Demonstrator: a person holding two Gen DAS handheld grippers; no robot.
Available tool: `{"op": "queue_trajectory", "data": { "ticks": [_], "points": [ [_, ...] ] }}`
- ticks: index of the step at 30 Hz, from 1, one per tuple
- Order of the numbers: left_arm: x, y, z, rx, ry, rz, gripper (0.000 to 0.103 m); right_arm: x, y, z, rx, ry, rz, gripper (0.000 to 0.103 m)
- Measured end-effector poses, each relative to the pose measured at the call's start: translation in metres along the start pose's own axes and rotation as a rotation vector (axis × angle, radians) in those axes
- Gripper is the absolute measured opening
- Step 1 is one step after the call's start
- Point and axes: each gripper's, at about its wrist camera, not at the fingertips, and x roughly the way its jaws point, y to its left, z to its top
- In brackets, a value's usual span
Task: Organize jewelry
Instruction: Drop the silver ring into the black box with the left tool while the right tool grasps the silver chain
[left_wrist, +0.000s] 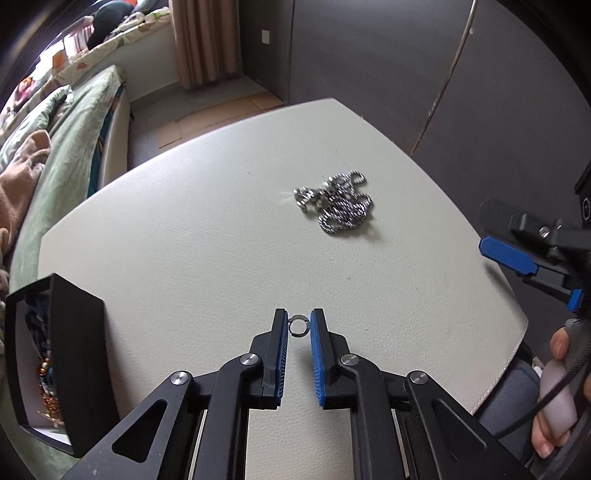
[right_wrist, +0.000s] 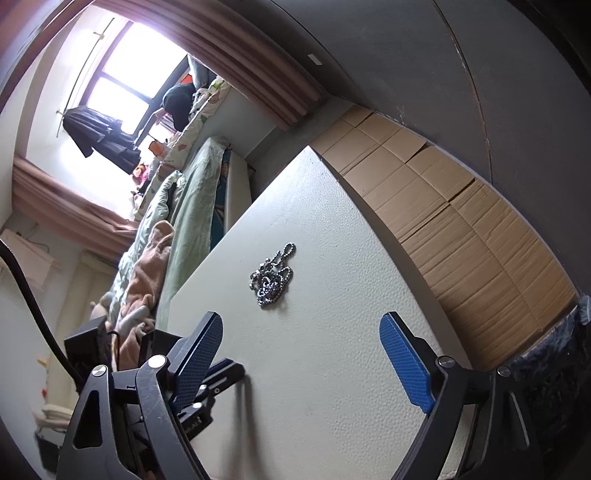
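Left wrist view: the left gripper (left_wrist: 299, 326) brackets a small silver ring (left_wrist: 298, 325) lying on the white table (left_wrist: 184, 240) — fingers nearly closed, contact not confirmable. A heaped ball chain (left_wrist: 338, 206) lies well ahead, to the right. The right gripper (right_wrist: 301, 354) hangs wide open and empty — nearer that chain. The black jewelry box (left_wrist: 55, 362) is cropped at left; its contents are indistinct.

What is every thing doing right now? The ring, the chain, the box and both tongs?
Ring: pinched between the left tongs, at the table.
Left tongs: shut on the ring.
Right tongs: open wide, holding nothing, above the table.
Chain: lying in a bunched heap on the table, untouched.
Box: open, with beaded jewelry inside, at the table's left edge.
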Motion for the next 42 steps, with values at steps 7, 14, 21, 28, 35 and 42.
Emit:
{"op": "queue_trajectory", "data": {
  "ticks": [7,14,21,28,35,42],
  "points": [
    [-0.021,0.025,0.006,-0.021,-0.05,-0.009,0.013,0.008,0.013,-0.002,-0.04,-0.002,-0.031,0.075],
    [-0.039,0.049,0.007,-0.061,-0.091,-0.038,0.013,0.028,0.029,-0.006,-0.081,0.039,-0.037,0.062],
    [-0.062,0.081,0.0,-0.109,-0.127,-0.07,0.013,0.055,0.05,-0.012,-0.118,0.094,-0.042,0.057],
    [-0.092,0.12,-0.009,-0.176,-0.176,-0.058,0.013,0.081,0.066,-0.01,-0.127,0.108,-0.131,0.055],
    [-0.114,0.161,-0.021,-0.257,-0.209,-0.035,0.013,0.104,0.087,0.007,-0.151,0.115,-0.278,0.055],
    [-0.13,0.186,-0.029,-0.317,-0.24,-0.029,0.013,0.125,0.102,0.027,-0.18,0.14,-0.394,0.055]
  ]
}}
